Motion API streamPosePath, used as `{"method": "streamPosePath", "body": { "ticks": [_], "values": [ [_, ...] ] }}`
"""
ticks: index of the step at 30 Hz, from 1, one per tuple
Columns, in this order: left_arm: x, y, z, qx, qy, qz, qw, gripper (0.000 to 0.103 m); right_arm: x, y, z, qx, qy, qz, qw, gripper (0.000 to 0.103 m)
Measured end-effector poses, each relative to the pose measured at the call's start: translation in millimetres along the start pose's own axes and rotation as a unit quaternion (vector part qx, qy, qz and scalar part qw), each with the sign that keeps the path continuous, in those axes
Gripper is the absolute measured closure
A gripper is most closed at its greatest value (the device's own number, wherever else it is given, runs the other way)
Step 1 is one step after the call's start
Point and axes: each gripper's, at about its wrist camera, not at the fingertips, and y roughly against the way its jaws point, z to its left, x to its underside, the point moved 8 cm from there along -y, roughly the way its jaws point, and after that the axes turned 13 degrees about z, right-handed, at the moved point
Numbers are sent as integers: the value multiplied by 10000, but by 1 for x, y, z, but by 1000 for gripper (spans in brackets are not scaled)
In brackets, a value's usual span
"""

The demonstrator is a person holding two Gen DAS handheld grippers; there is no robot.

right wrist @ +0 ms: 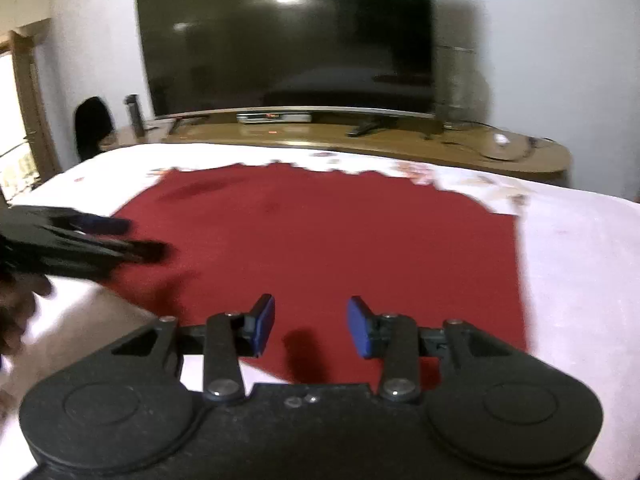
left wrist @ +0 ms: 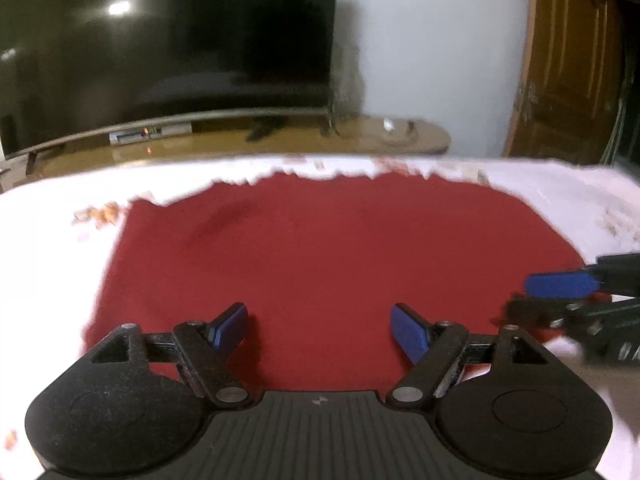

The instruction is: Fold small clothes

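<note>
Red cloth: a small red garment [left wrist: 320, 264] lies flat on the white-covered surface [left wrist: 48, 216], filling the middle of both views, its far edge looking jagged through blur.
Left tool: the left tool [left wrist: 319, 330] hangs low over the cloth's near edge at bottom centre of its own view, blue pads spread wide, released, nothing between them.
Right tool: the right tool [right wrist: 311, 330] sits bottom centre of its own view, pads parted more narrowly, only red fabric showing below the gap; released too, no grasp that I can see.
Why so placed: both tools line up along the near hem, one toward each side, which I read as setting up to pinch that edge and carry it over to the far edge for a fold.
Left view only: it catches the right tool coming in from the right edge of the frame at mid-height, and a brown door [left wrist: 568, 60] at upper right.
Right view only: it shows the left tool blurred at the left edge over the cloth's left side, with a hand [right wrist: 16, 304] behind it, plus a dark bottle [right wrist: 134, 114] on the wooden stand [right wrist: 520, 160].
Shared backdrop: a big dark television [right wrist: 288, 40] fills the top of both frames.
Stage: approach, by my reckoning; no fold made yet.
</note>
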Motion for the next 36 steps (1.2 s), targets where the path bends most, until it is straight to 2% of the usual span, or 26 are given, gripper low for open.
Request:
{"method": "streamPosePath", "body": {
  "ticks": [1, 3, 4, 7, 10, 12, 14, 15, 17, 18, 19, 21, 29, 32, 34, 36],
  "values": [
    [9, -10, -2, -128, -10, 251, 9996, 24, 2, -6, 8, 2, 56, 46, 10000, 64],
    [18, -7, 0, -138, 58, 91, 9998, 23, 15, -28, 13, 268, 185, 402, 9987, 63],
    [20, -1, 2, -140, 55, 103, 9998, 23, 19, -28, 14, 292, 250, 226, 9990, 63],
    [25, 10, 20, -309, 268, -1, 9992, 23, 21, -15, 9, 277, 234, 226, 9991, 64],
    [32, 4, 29, -321, 316, 2, 9990, 22, 20, 5, -8, 354, 30, -69, 9993, 63],
    [31, 3, 28, -370, 268, 29, 9990, 22, 30, -12, -25, 576, -14, 259, 9980, 63],
    [31, 7, 32, -359, 369, 14, 9987, 22, 33, -6, -31, 475, -37, 185, 9987, 64],
    [33, 7, 34, -363, 376, 17, 9986, 22, 32, 0, -32, 541, -24, 207, 9983, 64],
    [35, 5, 36, -385, 334, 14, 9987, 22, 30, 13, -41, 651, -111, -27, 9978, 64],
    [35, 5, 37, -374, 321, 20, 9988, 22, 35, 15, -52, 777, -218, -12, 9967, 64],
    [36, 6, 36, -373, 292, 35, 9989, 22, 42, 7, -65, 901, -326, 199, 9952, 64],
    [35, 7, 37, -363, 251, 80, 9990, 22, 50, 9, -78, 731, -383, 149, 9965, 64],
    [38, 13, 41, -358, 267, 159, 9989, 20, 45, 11, -78, 758, -285, 294, 9963, 61],
    [43, 32, 48, -358, 580, 128, 9976, 20, 39, 9, -77, 768, -447, 296, 9956, 62],
    [51, 44, 60, 14, 1180, 72, 9930, 20, 35, 20, -77, 775, -578, 77, 9953, 61],
    [65, 46, 73, 455, 1927, 168, 9801, 21, 36, 29, -77, 740, -691, -28, 9949, 61]
  ]
}}
